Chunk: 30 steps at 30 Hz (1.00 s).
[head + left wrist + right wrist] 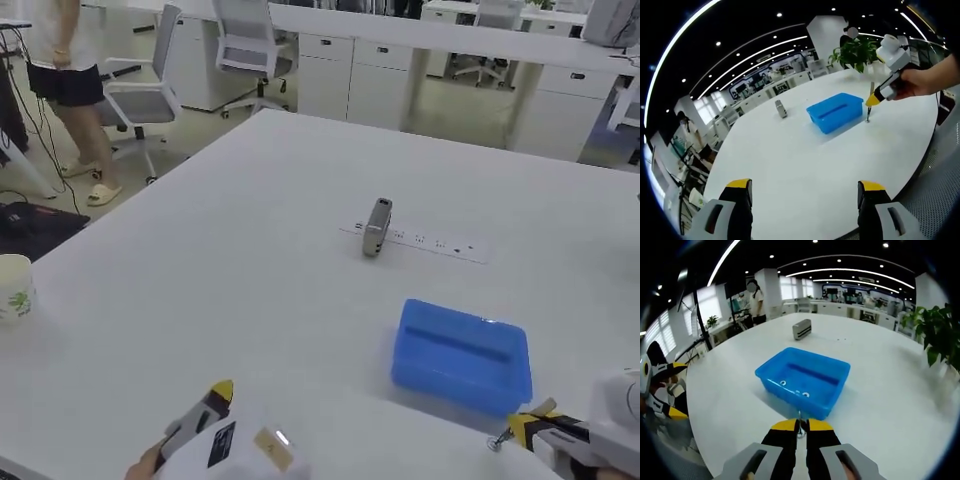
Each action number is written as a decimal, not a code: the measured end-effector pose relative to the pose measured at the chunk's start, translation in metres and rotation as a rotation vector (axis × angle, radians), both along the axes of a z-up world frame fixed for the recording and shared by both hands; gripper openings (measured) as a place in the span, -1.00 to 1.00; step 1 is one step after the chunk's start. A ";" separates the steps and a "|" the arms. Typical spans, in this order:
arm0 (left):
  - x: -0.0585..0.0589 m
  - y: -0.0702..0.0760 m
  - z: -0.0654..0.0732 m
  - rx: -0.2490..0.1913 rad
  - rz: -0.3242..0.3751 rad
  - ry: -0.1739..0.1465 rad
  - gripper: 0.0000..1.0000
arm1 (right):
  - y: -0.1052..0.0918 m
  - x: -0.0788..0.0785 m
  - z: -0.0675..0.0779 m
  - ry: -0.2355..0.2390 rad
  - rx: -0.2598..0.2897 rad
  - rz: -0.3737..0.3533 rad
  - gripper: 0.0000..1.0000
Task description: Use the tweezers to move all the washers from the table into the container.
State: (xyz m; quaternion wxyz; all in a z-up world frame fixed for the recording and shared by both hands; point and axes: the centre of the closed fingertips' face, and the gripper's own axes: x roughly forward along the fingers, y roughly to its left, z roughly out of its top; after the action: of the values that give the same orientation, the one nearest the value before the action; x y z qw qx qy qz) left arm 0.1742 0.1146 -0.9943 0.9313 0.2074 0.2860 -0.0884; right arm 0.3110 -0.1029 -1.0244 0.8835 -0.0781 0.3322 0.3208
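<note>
Holding the tweezers (496,440) clamped between the shut jaws of my right tongs (800,424), I keep their tips angled down at the bench (250,260) just in front of the blue container (836,390); I judge this grip is meant to leave the fine points free for picking; several washers (783,383) lie on the container floor near its front wall, and whether others lie on the bench I cannot tell; my left tongs (805,187) stand wide apart and empty above bare bench near its edge, apparently parked clear of the working side; a dark label on the left tongs' body carries pale marks too small to read; a cup (12,290) at the far left bears a green print, no words legible; a small metal block (376,228) sits on a power strip (430,242) beyond the container, markings unreadable.
</note>
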 end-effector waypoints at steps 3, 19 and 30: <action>0.000 0.000 0.000 0.001 0.000 0.001 0.78 | 0.001 0.002 0.003 0.004 0.016 0.003 -0.97; -0.001 -0.001 -0.001 0.006 -0.006 0.007 0.78 | 0.002 0.006 0.029 -0.033 0.057 0.004 -0.97; -0.001 0.000 -0.002 0.008 -0.001 0.005 0.77 | 0.007 0.004 0.045 -0.044 0.077 0.007 -0.97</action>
State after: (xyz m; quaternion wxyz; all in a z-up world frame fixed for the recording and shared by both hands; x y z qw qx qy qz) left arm 0.1728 0.1145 -0.9961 0.9297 0.2111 0.2887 -0.0883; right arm 0.3150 -0.0959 -0.9789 0.8918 -0.0523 0.2998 0.3347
